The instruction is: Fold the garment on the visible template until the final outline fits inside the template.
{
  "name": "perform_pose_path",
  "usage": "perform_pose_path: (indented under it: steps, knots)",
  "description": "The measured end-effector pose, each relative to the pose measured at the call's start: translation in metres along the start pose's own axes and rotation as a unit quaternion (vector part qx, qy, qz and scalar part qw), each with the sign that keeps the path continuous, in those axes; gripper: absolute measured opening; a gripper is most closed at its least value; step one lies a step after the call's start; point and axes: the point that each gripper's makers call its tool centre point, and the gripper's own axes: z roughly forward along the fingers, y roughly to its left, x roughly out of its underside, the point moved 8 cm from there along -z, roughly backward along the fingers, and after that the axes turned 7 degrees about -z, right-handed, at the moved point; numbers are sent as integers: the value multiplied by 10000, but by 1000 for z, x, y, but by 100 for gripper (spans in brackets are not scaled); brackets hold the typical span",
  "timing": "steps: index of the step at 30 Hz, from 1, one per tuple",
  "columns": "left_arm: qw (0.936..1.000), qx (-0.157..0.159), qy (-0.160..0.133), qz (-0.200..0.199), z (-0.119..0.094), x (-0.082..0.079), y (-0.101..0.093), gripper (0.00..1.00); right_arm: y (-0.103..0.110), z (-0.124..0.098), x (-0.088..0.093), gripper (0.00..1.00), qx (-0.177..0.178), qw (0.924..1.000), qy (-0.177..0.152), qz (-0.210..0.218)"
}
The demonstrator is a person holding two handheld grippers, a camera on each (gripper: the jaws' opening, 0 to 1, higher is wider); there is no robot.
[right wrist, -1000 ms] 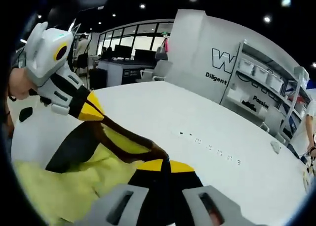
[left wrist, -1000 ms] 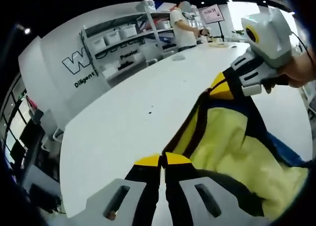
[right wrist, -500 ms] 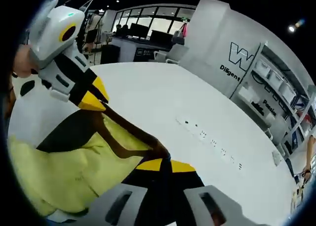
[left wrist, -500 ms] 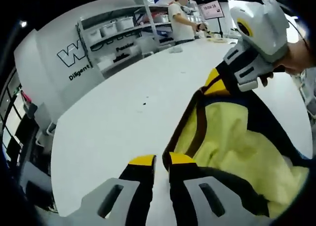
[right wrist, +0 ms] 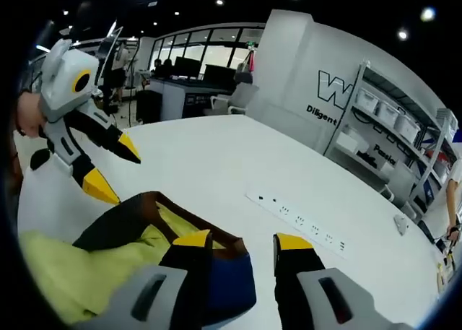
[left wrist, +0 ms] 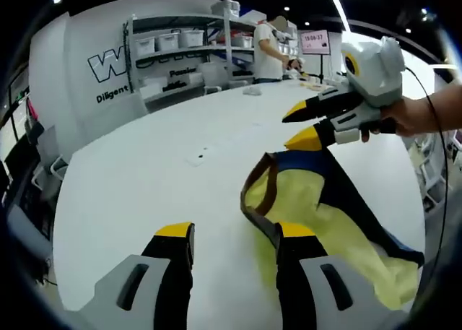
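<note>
A yellow garment (left wrist: pixel 321 209) with navy and brown trim lies crumpled on the white table (left wrist: pixel 144 178). My left gripper (left wrist: pixel 236 232) is open, and its right jaw stands over the garment's near edge with nothing between the jaws. My right gripper (left wrist: pixel 301 126) comes in from the right, open, just above the garment's far corner, held by a hand (left wrist: pixel 411 115). In the right gripper view my right gripper (right wrist: pixel 243 240) is open above the garment (right wrist: pixel 83 268), whose navy part lies between the jaws. My left gripper (right wrist: pixel 115 167) hovers open over the garment at the left.
A row of sockets (right wrist: pixel 296 218) is set into the table (right wrist: pixel 216 157) beyond the garment. Shelves with white bins (left wrist: pixel 180 45) and a standing person (left wrist: pixel 271 48) are past the table's far edge. Desks and chairs (right wrist: pixel 180 92) stand behind the other side.
Both grippers were shut on the garment's trimmed edge, holding it stretched between them. Both have opened and let go, and the garment has settled on the table.
</note>
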Motion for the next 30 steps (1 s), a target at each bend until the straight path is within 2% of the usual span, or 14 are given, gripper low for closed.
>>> perform_pose_path:
  steps: [2, 4, 8, 10, 19, 21, 22, 24, 27, 30]
  knots:
    - [10000, 62, -26, -26, -5, 6, -5, 38, 2, -5, -2, 34, -44, 9999, -76, 107]
    - [9999, 113, -83, -57, -9, 11, -9, 36, 3, -12, -7, 36, 161, 9986, -433, 259]
    - [9996, 178, -178, -97, -16, 19, -15, 30, 9, -24, -8, 37, 107, 9983, -452, 345]
    - [9995, 210, -221, -125, -20, 23, -16, 30, 10, -27, -9, 38, 197, 9978, -551, 327]
    - [9989, 347, -207, -256, -27, 44, -23, 26, 19, -33, -12, 41, 150, 9976, -615, 290]
    - [9985, 447, -202, -255, -28, 48, -28, 26, 21, -35, -8, 42, 243, 9983, -429, 318]
    - [9983, 564, -145, -82, -29, 53, -34, 26, 27, -37, -8, 43, 208, 9979, -484, 376]
    - [9984, 566, -64, -34, -29, 58, -35, 25, 34, -39, -5, 42, 136, 9980, -471, 397]
    - [9979, 627, -55, -145, -32, 64, -40, 22, 43, -41, -3, 42, 104, 9981, -472, 375]
    - [9977, 655, -33, -171, -33, 69, -44, 21, 49, -44, 1, 41, 80, 9974, -424, 584]
